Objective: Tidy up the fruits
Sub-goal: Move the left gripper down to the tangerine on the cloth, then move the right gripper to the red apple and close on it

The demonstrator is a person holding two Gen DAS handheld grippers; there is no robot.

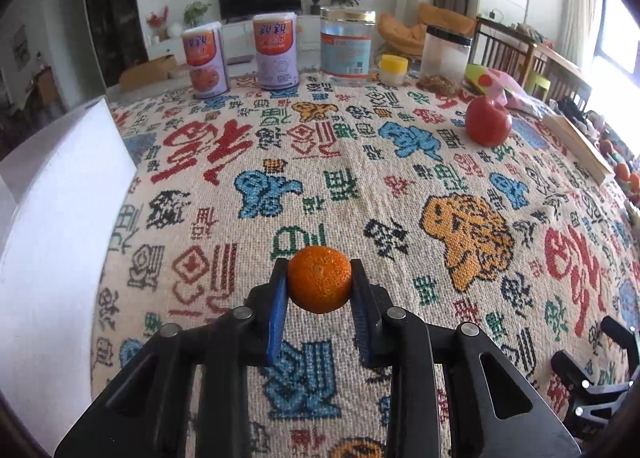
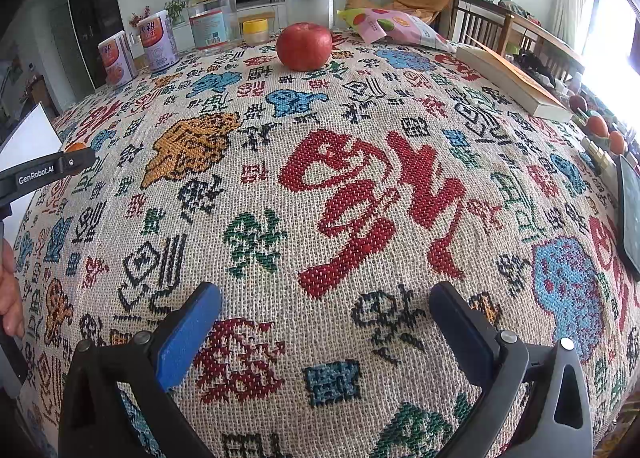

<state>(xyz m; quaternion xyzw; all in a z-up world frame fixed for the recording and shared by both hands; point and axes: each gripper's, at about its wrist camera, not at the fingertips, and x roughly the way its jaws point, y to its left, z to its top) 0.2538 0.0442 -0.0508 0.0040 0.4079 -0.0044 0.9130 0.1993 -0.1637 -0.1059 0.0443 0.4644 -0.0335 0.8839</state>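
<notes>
L gripper (image 1: 319, 278): blue pads clamped on a small orange (image 1: 319, 279), one pad each side, stem dimple facing the cam. Fruit sits at the fingertips, over the patterned tablecloth (image 1: 360, 177); can't tell if it touches the cloth. From the R wrist view the same grip shows far left, only an orange sliver visible above the black finger marked GenRobot.AI; a bit of the person's hand (image 2: 10, 294) at the left edge below it.

R gripper (image 2: 326, 322): jaws wide apart, nothing btwn them, just cloth under the gap. Blue pad faces visible on both fingers.

Outward, L view: white box (image 1: 56, 217) just left of the L gripper, at the table's left edge. Red apple (image 1: 488, 121) well apart, far right side of cloth, upright. In R view the apple lies straight ahead, near the far edge.

Back row along far edge, L to R: two purple-and-orange cans (image 1: 276, 51), clear jar w/ blue label (image 1: 347, 45), small yellow-lidded jar (image 1: 393, 69), frosted container w/ black lid (image 1: 446, 53). Pink snack bag (image 1: 504, 85) just behind the apple. Book (image 2: 516, 81) along the right side of the table.
</notes>
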